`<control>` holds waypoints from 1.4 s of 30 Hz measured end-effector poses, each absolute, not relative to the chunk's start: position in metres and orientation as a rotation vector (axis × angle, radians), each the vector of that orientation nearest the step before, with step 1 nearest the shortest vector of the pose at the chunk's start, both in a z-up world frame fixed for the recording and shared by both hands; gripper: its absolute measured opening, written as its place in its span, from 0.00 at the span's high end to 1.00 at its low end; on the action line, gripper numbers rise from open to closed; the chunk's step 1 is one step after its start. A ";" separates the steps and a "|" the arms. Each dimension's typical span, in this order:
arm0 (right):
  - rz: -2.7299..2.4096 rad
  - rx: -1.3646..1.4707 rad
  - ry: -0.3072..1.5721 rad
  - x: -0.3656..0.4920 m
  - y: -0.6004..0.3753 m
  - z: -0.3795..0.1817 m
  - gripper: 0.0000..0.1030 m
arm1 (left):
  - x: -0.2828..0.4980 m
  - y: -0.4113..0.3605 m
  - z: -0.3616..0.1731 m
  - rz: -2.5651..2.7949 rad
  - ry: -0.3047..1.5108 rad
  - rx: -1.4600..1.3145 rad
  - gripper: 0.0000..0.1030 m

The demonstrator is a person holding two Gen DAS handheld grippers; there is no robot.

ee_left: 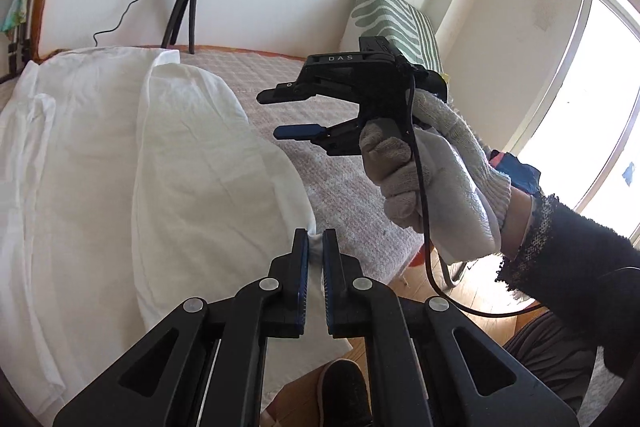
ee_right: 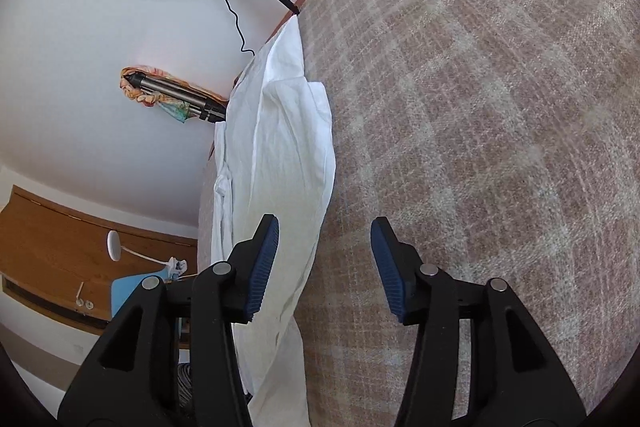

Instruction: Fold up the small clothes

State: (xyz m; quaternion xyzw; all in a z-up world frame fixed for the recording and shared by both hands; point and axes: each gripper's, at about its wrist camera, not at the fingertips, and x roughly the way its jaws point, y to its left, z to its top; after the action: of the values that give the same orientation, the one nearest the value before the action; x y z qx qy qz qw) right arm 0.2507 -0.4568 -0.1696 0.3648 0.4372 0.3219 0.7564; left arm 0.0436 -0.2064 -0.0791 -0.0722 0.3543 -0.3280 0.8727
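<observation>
The white garment (ee_left: 160, 155) lies spread on the plaid bed cover (ee_left: 280, 87), filling the left half of the left wrist view. In the right wrist view it (ee_right: 280, 155) runs as a long strip from the upper centre of the frame down to the bottom centre, its long axis roughly in line with the right tool's own. One layer appears already turned over, with a fold ridge running up the middle of the cloth.

My left gripper (ee_left: 316, 247) is nearly closed on a corner of that garment at the lower centre of its frame; a small tuft of white cloth shows pinched between the blue pads (ee_left: 303, 279). It is the nearer tool and the only one in contact.

My right gripper (ee_right: 325, 259) stands with its jaws wide apart and nothing between them. From the left wrist view it (ee_left: 288, 115) hangs in the air, right of centre, above the cover and clear of the cloth, carried by a gloved hand (ee_left: 432, 179) and turned on its side. The garment's edge lies under its left finger, at the lower left of centre in its own frame.

I judge that the coming fold turns on the left hand's held corner; the right needs a second corner before helping.
</observation>
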 end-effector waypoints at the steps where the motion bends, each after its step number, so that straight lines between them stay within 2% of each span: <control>1: 0.698 0.781 0.959 0.257 -0.450 -0.169 0.51 | 0.043 -0.206 -0.080 -0.679 0.740 -0.149 0.95; 6: 0.675 0.694 0.977 0.278 -0.418 -0.165 0.52 | 0.041 -0.195 -0.082 -0.655 0.743 -0.165 0.95; 9: 0.625 0.623 0.994 0.286 -0.402 -0.154 0.91 | 0.043 -0.188 -0.082 -0.644 0.745 -0.179 0.95; 15: 0.598 0.428 0.948 0.273 -0.359 -0.113 0.94 | 0.038 -0.172 -0.081 -0.641 0.738 -0.207 0.95; 23: 0.643 0.332 0.909 0.261 -0.307 -0.081 0.95 | 0.026 -0.140 -0.082 -0.607 0.734 -0.254 0.95; 33: 0.721 0.140 0.968 0.249 -0.203 -0.092 0.96 | 0.007 -0.100 -0.091 -0.536 0.751 -0.292 0.95; 40: 0.708 0.146 1.047 0.260 -0.186 -0.117 0.96 | 0.009 -0.091 -0.098 -0.511 0.778 -0.306 0.95; 41: 0.721 0.163 1.060 0.260 -0.189 -0.117 0.95 | 0.011 -0.090 -0.098 -0.516 0.785 -0.304 0.95; 42: 0.740 0.191 1.073 0.261 -0.193 -0.116 0.90 | 0.008 -0.093 -0.098 -0.526 0.791 -0.295 0.95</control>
State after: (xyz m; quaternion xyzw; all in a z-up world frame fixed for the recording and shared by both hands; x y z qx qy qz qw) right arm 0.2607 -0.1933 -0.1159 0.0887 0.4984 0.3437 0.7909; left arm 0.0082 -0.0929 -0.0982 -0.1415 0.3793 -0.2522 0.8789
